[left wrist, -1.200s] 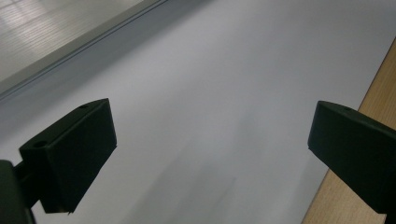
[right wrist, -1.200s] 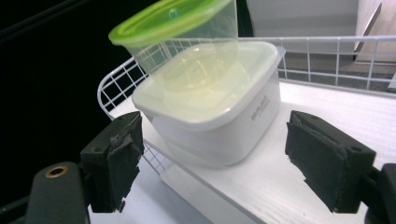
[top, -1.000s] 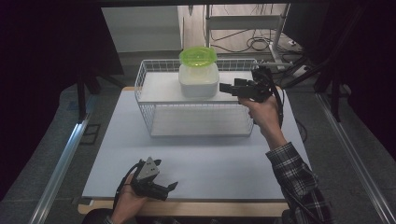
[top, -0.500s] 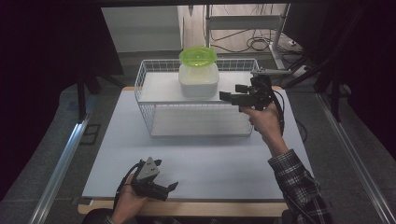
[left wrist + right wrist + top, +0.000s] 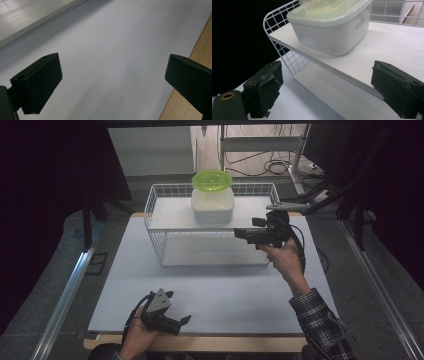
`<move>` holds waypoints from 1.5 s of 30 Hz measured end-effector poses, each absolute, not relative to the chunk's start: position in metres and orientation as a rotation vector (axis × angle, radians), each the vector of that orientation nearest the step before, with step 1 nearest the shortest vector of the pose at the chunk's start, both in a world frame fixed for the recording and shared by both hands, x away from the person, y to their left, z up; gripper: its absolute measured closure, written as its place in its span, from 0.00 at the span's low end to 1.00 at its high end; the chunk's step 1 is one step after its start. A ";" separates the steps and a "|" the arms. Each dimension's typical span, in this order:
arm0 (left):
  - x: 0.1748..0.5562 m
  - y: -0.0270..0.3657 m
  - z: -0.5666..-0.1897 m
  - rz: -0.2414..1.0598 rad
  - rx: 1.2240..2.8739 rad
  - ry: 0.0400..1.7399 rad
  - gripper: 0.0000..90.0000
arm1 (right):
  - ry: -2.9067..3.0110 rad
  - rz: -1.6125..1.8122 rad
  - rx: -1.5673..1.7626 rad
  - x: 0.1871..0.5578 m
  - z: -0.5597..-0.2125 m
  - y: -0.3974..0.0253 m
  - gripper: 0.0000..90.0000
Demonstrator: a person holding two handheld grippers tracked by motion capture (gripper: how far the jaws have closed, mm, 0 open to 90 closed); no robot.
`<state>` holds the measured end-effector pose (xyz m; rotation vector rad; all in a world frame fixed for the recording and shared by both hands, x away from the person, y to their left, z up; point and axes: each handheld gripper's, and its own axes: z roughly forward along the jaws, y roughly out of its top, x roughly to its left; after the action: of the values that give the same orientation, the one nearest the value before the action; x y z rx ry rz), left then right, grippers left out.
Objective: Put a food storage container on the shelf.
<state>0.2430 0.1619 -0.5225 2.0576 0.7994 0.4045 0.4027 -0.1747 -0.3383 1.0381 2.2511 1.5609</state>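
A white lidded container [image 5: 213,206] sits on the upper shelf of a white wire rack [image 5: 159,227] at the far middle of the worktop [image 5: 130,270], with a lime-green bowl [image 5: 212,180] perched on its lid. The right claw [image 5: 240,233] is held raised just off the rack's near right side, pointing left, with its jaws set wide apart and nothing between them.

In the right gripper view the container [image 5: 329,27] lies ahead of and above the gap between the jaws, resting flat on the shelf board [image 5: 352,60], its near corner turned towards the camera. In the high view it stands to the far left of the claw, inside the wire rim, near but apart. Its footprint is close to square with rounded corners, so no long axis is clear; the side wall facing the claw looks like the likeliest face to approach.

The left claw [image 5: 184,320] rests low at the near left edge of the worktop, well apart from the rack. In the left gripper view its jaws also stand wide apart over bare white surface [image 5: 112,50], holding nothing.

The right hand [image 5: 282,260] is plainly the nearer of the two. Any grasp would appear to turn on moving the right claw up and leftward over the rack's rim towards the container, with the bowl liable to slide if the container is jolted.
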 end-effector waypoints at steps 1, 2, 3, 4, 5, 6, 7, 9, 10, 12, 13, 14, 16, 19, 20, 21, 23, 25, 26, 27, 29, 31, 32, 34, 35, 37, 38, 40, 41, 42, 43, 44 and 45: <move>0.243 0.162 -0.523 0.404 2.057 0.799 0.01 | 2.252 1.557 1.032 0.402 -0.340 -0.175 0.11; 0.243 0.162 -0.523 0.403 2.056 0.799 0.01 | 2.252 1.559 1.022 0.401 -0.341 -0.174 0.11; 0.243 0.162 -0.523 0.401 2.055 0.799 0.01 | 2.253 1.558 1.021 0.400 -0.342 -0.174 0.10; 0.243 0.162 -0.523 0.400 2.056 0.799 0.01 | 2.254 1.559 1.022 0.399 -0.343 -0.174 0.10; 0.243 0.162 -0.523 0.399 2.056 0.799 0.01 | 2.254 1.553 1.018 0.398 -0.344 -0.174 0.10; 0.243 0.162 -0.523 0.399 2.056 0.798 0.01 | 2.254 1.550 1.016 0.397 -0.346 -0.173 0.10; 0.243 0.162 -0.523 0.397 2.055 0.798 0.01 | 2.257 1.547 1.016 0.396 -0.347 -0.173 0.09; 0.243 0.163 -0.522 0.394 2.054 0.797 0.01 | 2.264 1.539 1.002 0.394 -0.350 -0.171 0.08; 0.243 0.162 -0.522 0.393 2.051 0.799 0.01 | 2.266 1.534 0.996 0.393 -0.352 -0.171 0.08; 0.243 0.162 -0.522 0.390 2.051 0.801 0.01 | 2.267 1.527 0.984 0.392 -0.355 -0.170 0.07; 0.243 0.162 -0.522 0.389 2.051 0.801 0.01 | 2.269 1.525 0.983 0.391 -0.357 -0.170 0.07; 0.243 0.163 -0.522 0.389 2.051 0.802 0.01 | 2.270 1.529 0.983 0.390 -0.359 -0.169 0.07; 0.243 0.163 -0.522 0.387 2.050 0.801 0.01 | 2.268 1.520 0.975 0.388 -0.362 -0.169 0.06; 0.243 0.163 -0.522 0.381 2.044 0.804 0.01 | 2.276 1.508 0.965 0.385 -0.367 -0.168 0.05; 0.243 0.163 -0.522 0.378 2.041 0.804 0.01 | 2.277 1.507 0.964 0.384 -0.369 -0.167 0.05; 0.244 0.163 -0.522 0.373 2.038 0.805 0.01 | 2.278 1.504 0.965 0.383 -0.371 -0.167 0.05; 0.243 0.164 -0.521 0.366 2.036 0.806 0.01 | 2.283 1.496 0.960 0.381 -0.374 -0.166 0.04; 0.244 0.164 -0.521 0.361 2.032 0.807 0.01 | 2.280 1.495 0.966 0.379 -0.377 -0.166 0.04; 0.244 0.164 -0.521 0.360 2.030 0.806 0.01 | 2.283 1.496 0.969 0.377 -0.381 -0.166 0.04; 0.244 0.164 -0.521 0.360 2.031 0.806 0.01 | 2.287 1.494 0.968 0.376 -0.382 -0.166 0.04; 0.244 0.164 -0.521 0.359 2.032 0.806 0.01 | 2.290 1.484 0.963 0.376 -0.384 -0.165 0.04; 0.243 0.164 -0.521 0.360 2.034 0.804 0.01 | 2.291 1.465 0.956 0.375 -0.385 -0.166 0.04; 0.243 0.164 -0.521 0.360 2.034 0.804 0.01 | 2.286 1.463 0.956 0.374 -0.387 -0.166 0.04; 0.243 0.164 -0.521 0.359 2.033 0.804 0.01 | 2.286 1.446 0.950 0.371 -0.392 -0.167 0.04; 0.243 0.164 -0.521 0.358 2.033 0.803 0.01 | 2.286 1.446 0.950 0.371 -0.392 -0.167 0.04; 0.243 0.164 -0.521 0.359 2.035 0.800 0.01 | 2.288 1.423 0.946 0.369 -0.395 -0.168 0.03; 0.243 0.164 -0.521 0.360 2.036 0.798 0.01 | 2.291 1.417 0.947 0.367 -0.396 -0.168 0.03; 0.243 0.164 -0.521 0.359 2.037 0.798 0.01 | 2.295 1.405 0.944 0.363 -0.399 -0.169 0.03; 0.243 0.164 -0.521 0.357 2.037 0.800 0.01 | 2.294 1.399 0.941 0.362 -0.400 -0.170 0.03; 0.243 0.164 -0.521 0.354 2.037 0.800 0.01 | 2.292 1.398 0.940 0.360 -0.401 -0.170 0.03; 0.243 0.164 -0.521 0.353 2.032 0.803 0.02 | 2.292 1.392 0.939 0.358 -0.402 -0.171 0.03; 0.243 0.164 -0.521 0.353 2.033 0.804 0.02 | 2.292 1.387 0.941 0.356 -0.404 -0.171 0.03; 0.243 0.164 -0.521 0.354 2.037 0.803 0.02 | 2.294 1.381 0.943 0.355 -0.405 -0.171 0.02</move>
<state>0.2430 0.1637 -0.5207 2.0367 0.8028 0.3537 0.3549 -0.1715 -0.4051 0.9430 2.2939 1.3806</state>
